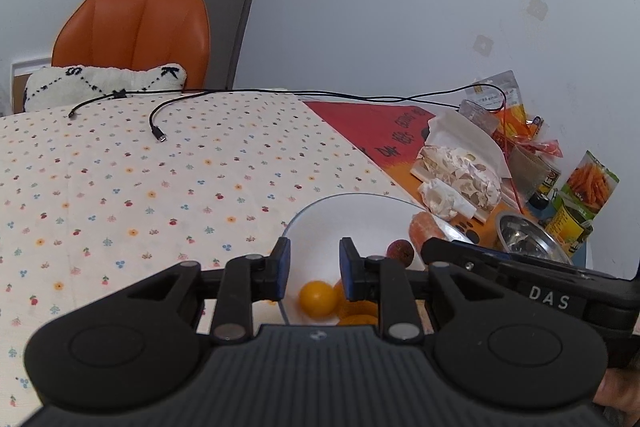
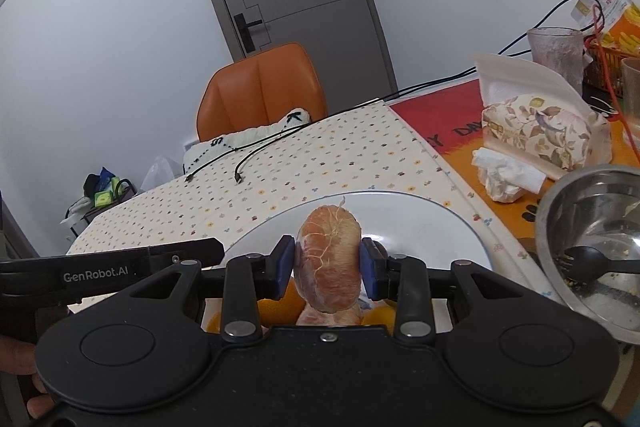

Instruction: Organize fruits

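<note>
A white plate (image 1: 320, 223) sits on the flowered tablecloth. On it lie a small yellow round fruit (image 1: 318, 298), orange pieces (image 1: 356, 311) and a dark red lychee (image 1: 400, 251). My left gripper (image 1: 315, 267) hovers open over the plate's left rim with nothing between its fingers. My right gripper (image 2: 328, 265) is shut on a peeled citrus segment (image 2: 330, 267), held upright above the plate (image 2: 420, 227). That segment (image 1: 426, 227) also shows in the left wrist view at the plate's right side. More orange fruit (image 2: 276, 303) lies under the held segment, partly hidden.
A steel bowl (image 2: 560, 211) holding a black spork stands right of the plate. A tissue pack (image 2: 536, 139), crumpled tissue (image 2: 504, 175), a glass (image 2: 556, 47) and snack packs with cans (image 1: 576, 207) crowd the right. Black cables (image 1: 160, 131) lie at the far side, by an orange chair (image 1: 132, 31).
</note>
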